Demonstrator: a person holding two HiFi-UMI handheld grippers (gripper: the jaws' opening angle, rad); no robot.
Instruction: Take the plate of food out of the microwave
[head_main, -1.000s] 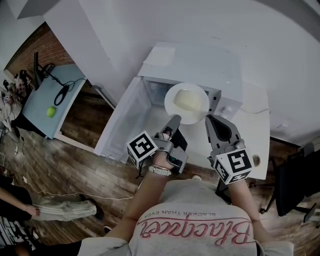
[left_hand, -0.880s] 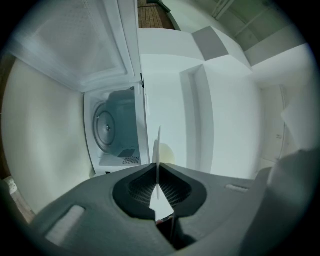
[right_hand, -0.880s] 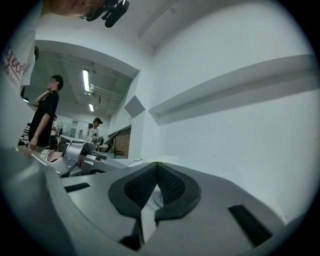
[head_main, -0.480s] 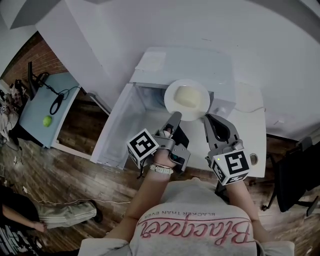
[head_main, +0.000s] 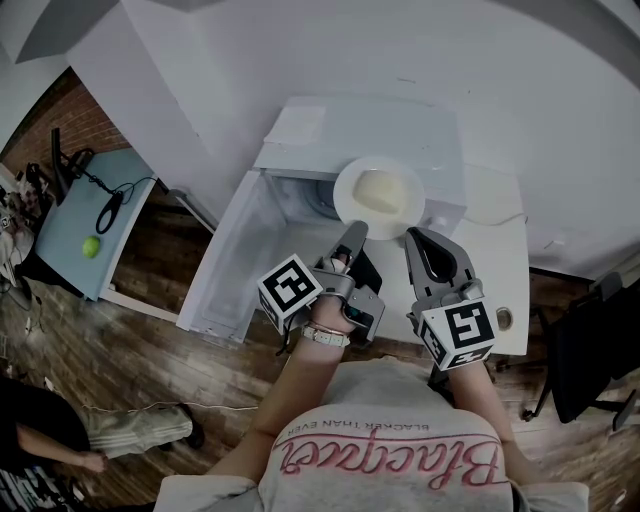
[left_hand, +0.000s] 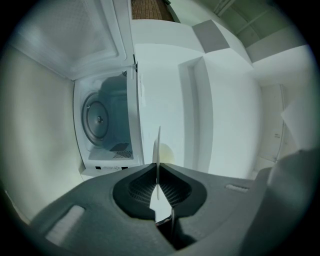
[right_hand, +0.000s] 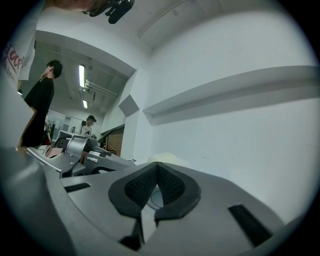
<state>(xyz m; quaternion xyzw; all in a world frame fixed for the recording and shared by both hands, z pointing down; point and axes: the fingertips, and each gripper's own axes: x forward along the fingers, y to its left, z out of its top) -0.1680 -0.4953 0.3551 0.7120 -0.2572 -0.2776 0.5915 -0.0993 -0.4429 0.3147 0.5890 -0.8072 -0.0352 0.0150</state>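
Observation:
A round white plate (head_main: 350, 203) with a pale heap of food (head_main: 381, 192) hangs in front of the white microwave's (head_main: 370, 130) open cavity. My left gripper (head_main: 352, 234) is shut on the plate's near rim. In the left gripper view the plate (left_hand: 158, 145) shows edge-on, clamped between the pads (left_hand: 158, 172), with the empty cavity and its turntable (left_hand: 100, 120) behind. My right gripper (head_main: 418, 238) is just right of the plate's near edge, jaws together with nothing between them (right_hand: 156, 169). The food (right_hand: 162, 158) shows just beyond its tips.
The microwave door (head_main: 235, 260) stands swung open to the left. The microwave sits on a white counter (head_main: 500, 270). A blue-grey table with a green ball (head_main: 91, 246) is far left and a black chair (head_main: 590, 370) right. A person (head_main: 60, 440) stands at the lower left.
My left gripper has carried the plate slightly to the right in front of the microwave. The right gripper has stayed where it was.

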